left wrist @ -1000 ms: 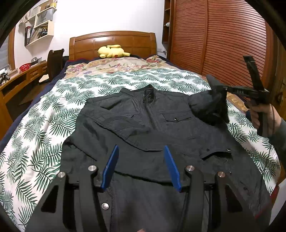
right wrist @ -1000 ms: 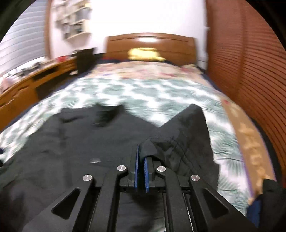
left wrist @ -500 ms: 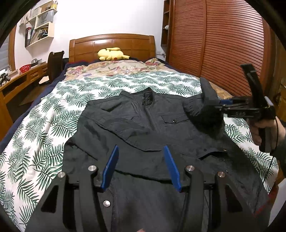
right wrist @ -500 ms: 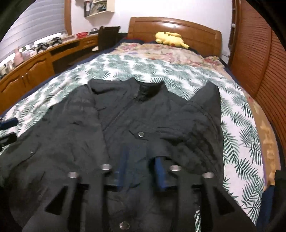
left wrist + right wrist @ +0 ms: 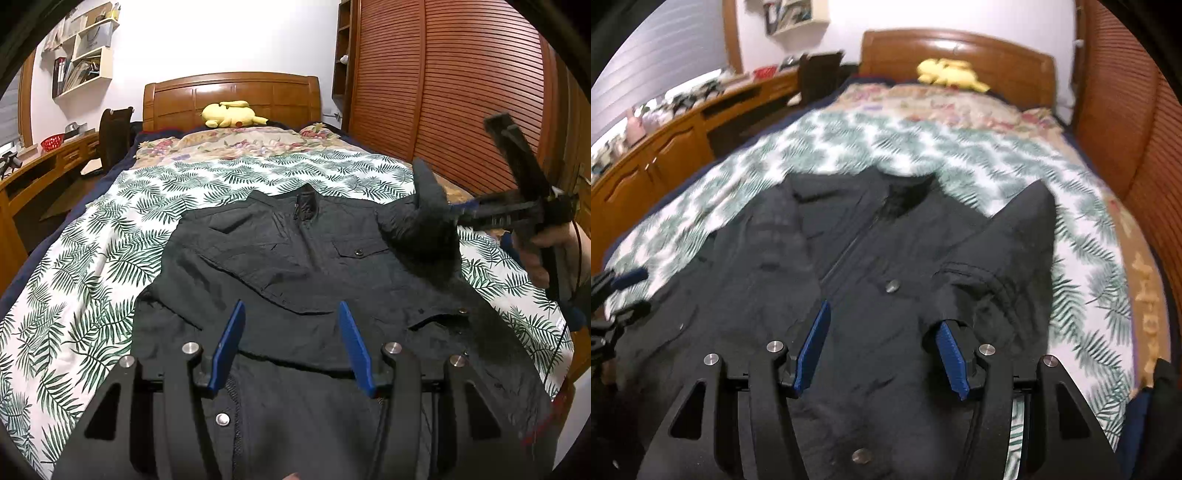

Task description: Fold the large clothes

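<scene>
Beyond your left fingers (image 5: 236,343), off to their left, a wooden desk (image 5: 44,166) ran along the wall, with a dark chair (image 5: 114,136) at its far end. Your left gripper (image 5: 291,343) hovered with its blue fingers spread apart and nothing between them, only the black jacket (image 5: 295,266) lying below and ahead of them. The jacket lay face up on the bed's leaf-print cover (image 5: 92,258), its collar (image 5: 304,205) straight ahead of those fingers and its hem nearest to them. Past the collar, a yellow plush toy (image 5: 231,114) lay against the wooden headboard (image 5: 229,92).

To the right of those fingers, one sleeve (image 5: 424,221) rose in a peak, folded inward over the jacket's chest. Your right gripper (image 5: 884,347) had just been opening, and its fingers (image 5: 814,347) stood apart with the jacket front under the gap. The sleeve's cuff (image 5: 964,288) still draped over the tip of the right-hand finger, not pinched. Farther right, your hand (image 5: 546,254) held the gripper's handle in front of the slatted wardrobe doors (image 5: 461,92).
</scene>
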The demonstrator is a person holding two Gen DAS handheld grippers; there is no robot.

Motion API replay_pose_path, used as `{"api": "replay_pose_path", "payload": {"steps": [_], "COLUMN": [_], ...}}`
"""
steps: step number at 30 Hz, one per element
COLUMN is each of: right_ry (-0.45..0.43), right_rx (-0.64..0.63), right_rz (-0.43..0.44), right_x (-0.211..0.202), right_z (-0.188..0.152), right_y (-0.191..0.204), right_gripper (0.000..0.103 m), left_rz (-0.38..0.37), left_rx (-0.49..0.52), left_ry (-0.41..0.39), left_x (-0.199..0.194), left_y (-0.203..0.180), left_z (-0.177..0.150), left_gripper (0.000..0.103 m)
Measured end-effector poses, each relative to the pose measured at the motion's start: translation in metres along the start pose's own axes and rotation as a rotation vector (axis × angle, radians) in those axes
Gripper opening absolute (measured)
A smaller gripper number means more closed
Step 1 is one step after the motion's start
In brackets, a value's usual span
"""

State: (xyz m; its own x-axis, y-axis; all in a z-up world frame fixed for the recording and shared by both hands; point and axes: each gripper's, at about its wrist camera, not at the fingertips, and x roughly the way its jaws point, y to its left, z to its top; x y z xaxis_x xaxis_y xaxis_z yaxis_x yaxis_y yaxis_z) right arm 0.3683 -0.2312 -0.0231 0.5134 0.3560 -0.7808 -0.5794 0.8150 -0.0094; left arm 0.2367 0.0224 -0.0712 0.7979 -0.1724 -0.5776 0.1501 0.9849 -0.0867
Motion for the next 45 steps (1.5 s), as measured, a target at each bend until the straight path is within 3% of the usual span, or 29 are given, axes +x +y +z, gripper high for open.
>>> {"api": "replay_pose_path", "payload": {"steps": [4, 8, 18, 20, 24, 31, 34, 36, 40, 41, 43, 45], "right_ry": [0.11, 0.158, 0.083, 0.065, 0.044, 0.095, 0.125, 0.132, 0.134, 0.127, 0.119, 0.097], "right_rx": [-0.029, -0.007, 0.011, 0.047, 0.109, 0.262, 0.364, 0.424, 0.503, 0.504, 0.463, 0.362], "right_rz": [0.059, 0.076, 0.019, 0.024, -0.059, -0.158, -0.142, -0.111, -0.062, -0.063, -0.029, -0.093], "right_x": [0.022, 0.035, 0.002, -0.005, -0.009, 0.027, 0.049, 0.061, 0.075, 0.073, 0.07, 0.058], "right_z": [-0.015, -0.036, -0.064, -0.064, -0.063, -0.068, -0.076, -0.082, -0.089, -0.088, -0.082, -0.068], "right_y": [0.017, 0.014, -0.006, -0.02, -0.058, -0.132, -0.161, -0.173, -0.179, -0.177, -0.166, -0.146], "right_gripper": [0.059, 0.059, 0.059, 0.059, 0.059, 0.06, 0.061, 0.067, 0.07, 0.068, 0.04, 0.027], "left_rz": [-0.005, -0.004, -0.004, -0.005, -0.005, -0.002, -0.001, 0.0, -0.001, -0.002, -0.002, -0.002], "left_rx": [0.006, 0.009, 0.01, 0.016, 0.016, 0.02, 0.018, 0.018, 0.019, 0.018, 0.016, 0.016], "left_ry": [0.002, 0.002, 0.005, 0.005, 0.002, 0.005, 0.004, 0.005, 0.01, 0.009, 0.008, 0.004], "left_x": [0.001, 0.002, 0.0, -0.002, -0.002, -0.002, -0.002, -0.001, -0.001, -0.002, -0.004, -0.007], "left_y": [-0.002, -0.003, -0.003, -0.004, -0.005, -0.007, -0.006, -0.005, -0.003, -0.002, 0.0, 0.002], "left_z": [0.0, 0.0, -0.001, -0.001, -0.001, -0.002, -0.002, -0.002, -0.003, -0.003, -0.003, -0.005], "left_gripper": [0.052, 0.052, 0.052, 0.052, 0.052, 0.052, 0.052, 0.052, 0.052, 0.052, 0.052, 0.052]}}
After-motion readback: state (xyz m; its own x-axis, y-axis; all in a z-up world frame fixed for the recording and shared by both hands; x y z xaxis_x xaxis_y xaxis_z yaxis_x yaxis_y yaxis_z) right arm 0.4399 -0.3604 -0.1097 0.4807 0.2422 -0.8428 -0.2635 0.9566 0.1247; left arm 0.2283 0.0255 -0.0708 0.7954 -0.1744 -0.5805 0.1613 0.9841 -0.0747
